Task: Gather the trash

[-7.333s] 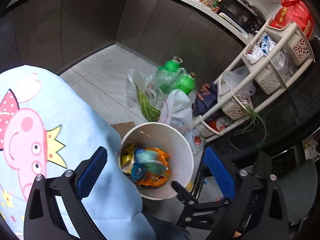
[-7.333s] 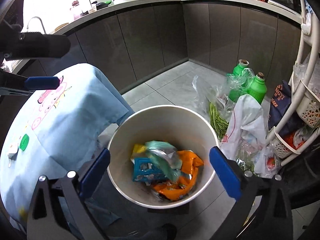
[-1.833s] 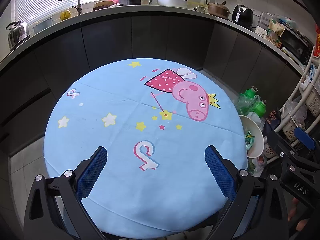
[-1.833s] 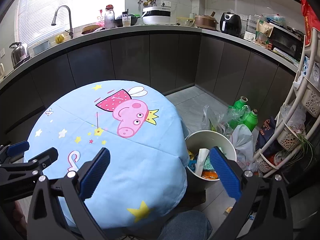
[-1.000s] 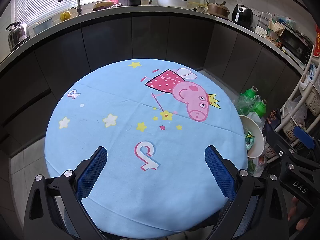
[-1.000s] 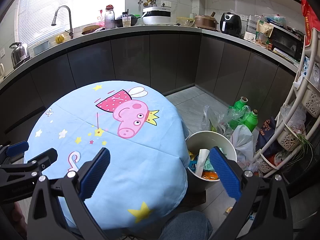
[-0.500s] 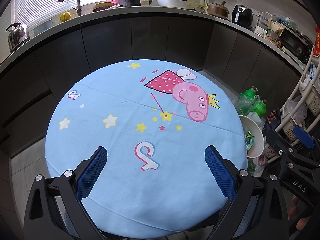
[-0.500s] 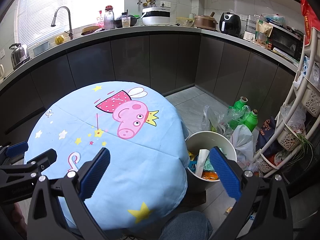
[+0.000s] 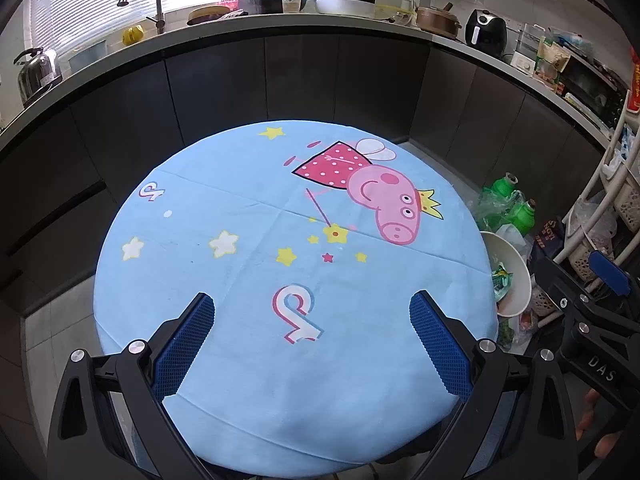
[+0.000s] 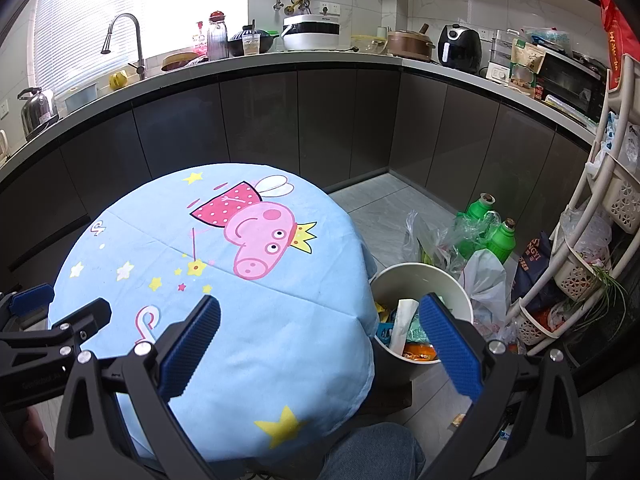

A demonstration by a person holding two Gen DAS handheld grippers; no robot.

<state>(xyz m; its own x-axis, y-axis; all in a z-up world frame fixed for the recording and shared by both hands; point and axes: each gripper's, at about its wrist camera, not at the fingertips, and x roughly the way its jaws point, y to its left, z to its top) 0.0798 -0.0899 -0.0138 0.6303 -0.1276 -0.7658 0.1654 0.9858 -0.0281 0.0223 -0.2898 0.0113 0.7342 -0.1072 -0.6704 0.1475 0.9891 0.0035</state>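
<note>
A white trash bin [image 10: 420, 276] stands on the floor at the right of a round table with a light blue cartoon cloth [image 10: 208, 280]. Wrappers and a white paper roll [image 10: 402, 322] lie inside the bin. The bin [image 9: 516, 276] also shows at the table's right edge in the left wrist view. My left gripper [image 9: 310, 334] hovers open above the near part of the cloth [image 9: 240, 264], holding nothing. My right gripper [image 10: 318, 330] is open and empty too, above the table's right edge beside the bin. No loose trash shows on the cloth.
Green bottles [image 10: 486, 228] and plastic bags [image 10: 484, 280] sit on the floor behind the bin. A white basket rack [image 10: 600, 220] stands at the right. Dark cabinets under a cluttered counter [image 10: 320, 56] curve around the table. A person's knee [image 10: 372, 454] shows below.
Since 7.3 s ago both grippers rose from over the bin and now look across the table. Over the last second nothing has visibly moved.
</note>
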